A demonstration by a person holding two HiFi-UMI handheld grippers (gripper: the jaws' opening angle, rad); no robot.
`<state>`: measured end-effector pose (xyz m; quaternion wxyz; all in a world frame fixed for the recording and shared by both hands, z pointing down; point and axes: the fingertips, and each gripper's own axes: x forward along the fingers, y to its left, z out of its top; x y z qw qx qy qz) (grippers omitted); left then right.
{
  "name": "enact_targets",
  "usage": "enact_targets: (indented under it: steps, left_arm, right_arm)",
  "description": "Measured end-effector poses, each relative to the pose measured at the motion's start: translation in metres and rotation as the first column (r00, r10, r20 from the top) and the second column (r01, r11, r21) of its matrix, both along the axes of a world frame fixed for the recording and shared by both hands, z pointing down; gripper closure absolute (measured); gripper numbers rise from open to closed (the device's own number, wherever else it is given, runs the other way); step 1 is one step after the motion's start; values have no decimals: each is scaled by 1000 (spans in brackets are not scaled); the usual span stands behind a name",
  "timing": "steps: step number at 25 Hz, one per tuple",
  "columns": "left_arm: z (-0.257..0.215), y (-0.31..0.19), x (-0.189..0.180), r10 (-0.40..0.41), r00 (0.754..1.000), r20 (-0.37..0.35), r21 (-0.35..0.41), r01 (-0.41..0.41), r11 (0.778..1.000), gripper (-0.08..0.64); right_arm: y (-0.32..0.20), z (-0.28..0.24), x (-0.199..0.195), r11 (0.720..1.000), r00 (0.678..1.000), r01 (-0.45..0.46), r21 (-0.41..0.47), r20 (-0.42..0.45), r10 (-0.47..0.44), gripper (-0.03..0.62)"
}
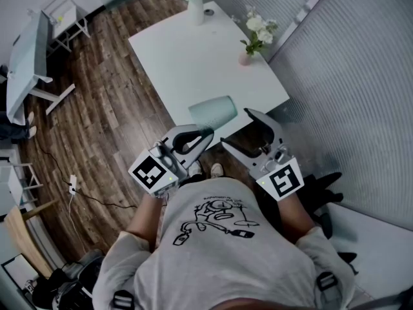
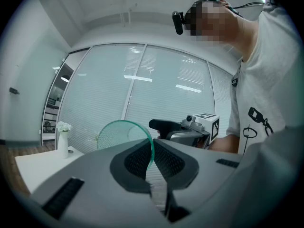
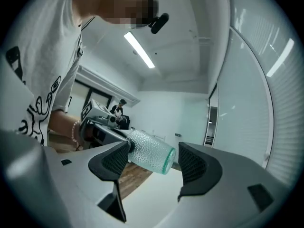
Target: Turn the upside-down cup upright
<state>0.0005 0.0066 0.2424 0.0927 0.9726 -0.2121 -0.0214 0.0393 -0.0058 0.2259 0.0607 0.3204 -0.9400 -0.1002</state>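
My left gripper (image 1: 203,134) is clamped on the wall of the translucent green dimpled cup (image 1: 213,112), held sideways over the white table's (image 1: 193,50) edge, my right gripper (image 3: 154,163) gaping unladen; uprighting and setting-down apparently remain.

No words, brand names or numbers can be read anywhere. In the head view, the left cube (image 1: 155,173) at eight o'clock and the right cube (image 1: 281,181) at four o'clock carry black-and-white square markers (patterns, not letters). The shirt (image 1: 216,250) at six o'clock shows only a line drawing.
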Motion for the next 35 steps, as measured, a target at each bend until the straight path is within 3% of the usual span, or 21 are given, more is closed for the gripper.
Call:
enact_targets:
  steps: [2, 5, 11, 15, 24, 29, 35]
  left_arm:
    - [0, 0, 1, 0, 1000, 0, -1, 0, 1000, 546]
    - [1, -1, 1, 0, 1000, 4, -1, 0, 1000, 545]
    - [1, 1, 3, 3, 1000, 6, 5, -3, 1000, 546]
    - [2, 2, 3, 2, 1000, 14, 8, -2, 1000, 546]
    - [5, 8, 6, 12, 1000, 22, 5, -12, 1000, 545]
    - [5, 11, 12, 27, 999, 25, 2, -27, 1000, 545]
    - [7, 16, 17, 47, 998, 36, -6, -47, 999, 545]
  right_arm:
    - [1, 6, 0, 999, 993, -9, 52, -114, 15, 253]
    - [3, 12, -4, 988, 958, 8, 154, -283, 36, 253]
    - [2, 19, -10, 965, 886, 29, 260, -454, 95, 252]
    - [3, 26, -13, 947, 835, 40, 320, -531, 144, 252]
    - [1, 40, -17, 891, 689, 81, 447, -671, 274, 252]
    - [-3, 43, -18, 876, 644, 94, 472, -700, 308, 252]
    - [-7, 43, -20, 866, 620, 95, 491, -710, 334, 247]
